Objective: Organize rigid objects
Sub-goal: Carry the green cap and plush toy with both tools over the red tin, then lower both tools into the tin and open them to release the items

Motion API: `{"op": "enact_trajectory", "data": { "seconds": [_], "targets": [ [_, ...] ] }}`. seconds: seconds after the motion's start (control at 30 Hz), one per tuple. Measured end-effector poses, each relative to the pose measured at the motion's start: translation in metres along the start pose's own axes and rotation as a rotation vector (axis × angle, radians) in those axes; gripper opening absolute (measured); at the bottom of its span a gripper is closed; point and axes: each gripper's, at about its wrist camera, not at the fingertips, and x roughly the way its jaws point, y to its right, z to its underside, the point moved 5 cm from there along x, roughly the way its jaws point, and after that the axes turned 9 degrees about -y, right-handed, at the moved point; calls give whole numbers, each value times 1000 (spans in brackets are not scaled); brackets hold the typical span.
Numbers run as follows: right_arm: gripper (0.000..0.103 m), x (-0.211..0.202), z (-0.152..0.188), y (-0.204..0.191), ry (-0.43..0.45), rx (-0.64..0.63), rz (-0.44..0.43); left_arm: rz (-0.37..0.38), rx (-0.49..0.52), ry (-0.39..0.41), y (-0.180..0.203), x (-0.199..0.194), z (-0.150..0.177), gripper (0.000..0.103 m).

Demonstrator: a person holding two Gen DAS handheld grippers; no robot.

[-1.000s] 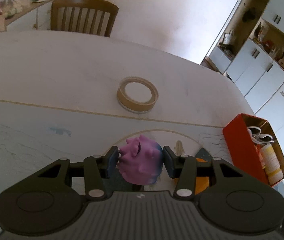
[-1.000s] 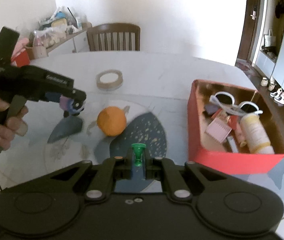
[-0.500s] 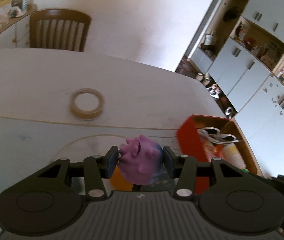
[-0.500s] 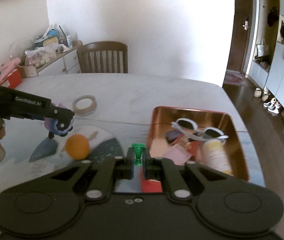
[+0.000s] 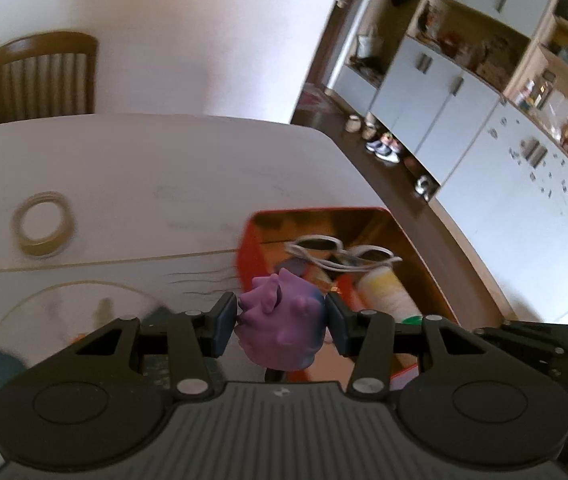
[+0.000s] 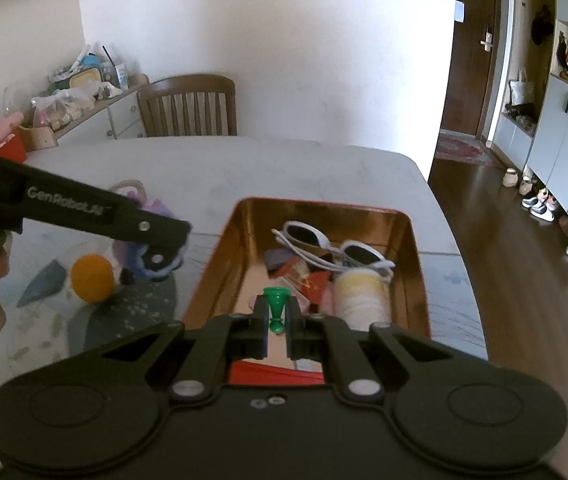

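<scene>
Purple, with a blue patch and small nubs, one toy [image 5: 279, 328] sits clamped between the pads of the left gripper [image 5: 281, 316], held in the air near the left wall of the red box [image 6: 412, 248]. The right gripper [image 6: 276, 320] is pinched on one green peg [image 6: 275, 308], upright between its jaws, over the box's near end. Inside the box lie one pair of white sunglasses [image 6: 332, 246], one pale yellow bottle [image 6: 360, 292] and some small red and pink items too jumbled to count. Left of the box, one orange ball [image 6: 91, 278] rests on the table [image 6: 284, 168]. Farther back lies one tape roll [image 5: 41, 224], then one wooden chair [image 6: 187, 106].
</scene>
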Motion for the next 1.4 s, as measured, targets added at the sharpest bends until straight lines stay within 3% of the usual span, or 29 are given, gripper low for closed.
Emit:
{"op": "enact_trajectory", "data": {
  "seconds": [0.4, 1.2, 1.33, 1.4],
  "targets": [
    [7, 18, 8, 22, -37, -44, -20, -7, 71, -69, 44, 54, -9, 47],
    [7, 52, 2, 19, -141, -94, -38, -2, 57, -132, 46, 104, -16, 47],
    [19, 52, -1, 20, -156, -67, -41, 8, 53, -135, 46, 106, -17, 47],
    [19, 51, -1, 23, -155, -53, -48, 7, 56, -136, 46, 106, -17, 48]
  ]
}}
